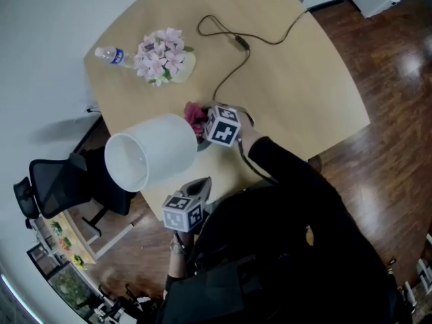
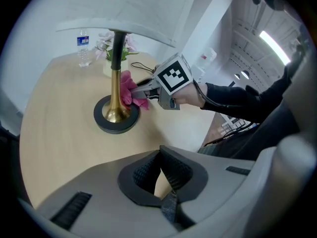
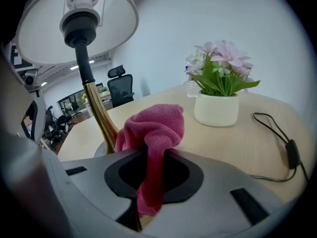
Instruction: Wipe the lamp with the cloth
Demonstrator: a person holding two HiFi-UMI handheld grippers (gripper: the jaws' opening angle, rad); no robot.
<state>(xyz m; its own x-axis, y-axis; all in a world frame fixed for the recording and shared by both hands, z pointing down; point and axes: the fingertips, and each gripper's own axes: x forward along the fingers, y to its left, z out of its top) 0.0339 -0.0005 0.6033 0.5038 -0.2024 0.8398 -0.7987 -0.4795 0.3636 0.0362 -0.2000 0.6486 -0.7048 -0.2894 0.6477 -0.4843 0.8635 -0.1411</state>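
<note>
A tan bench (image 1: pixel 297 79) stands on a dark wood floor (image 1: pixel 378 147). From the head view, the lamp (image 1: pixel 145 150) stands straight up near the bench's edge, and its white shade covers the pole. The right gripper (image 1: pixel 202 130) holds the pink cloth (image 1: pixel 196 117) beside it. The left gripper (image 1: pixel 199 186) hangs near the shade. The left gripper view shows what the shade hides: a gold pole on a dark round base, with the cloth against the pole low down. This gripper is squeezed shut with nothing in it. The right gripper view shows the cloth pinched between its jaws, and a white pot (image 3: pixel 218 110) holding pink flowers.
</note>
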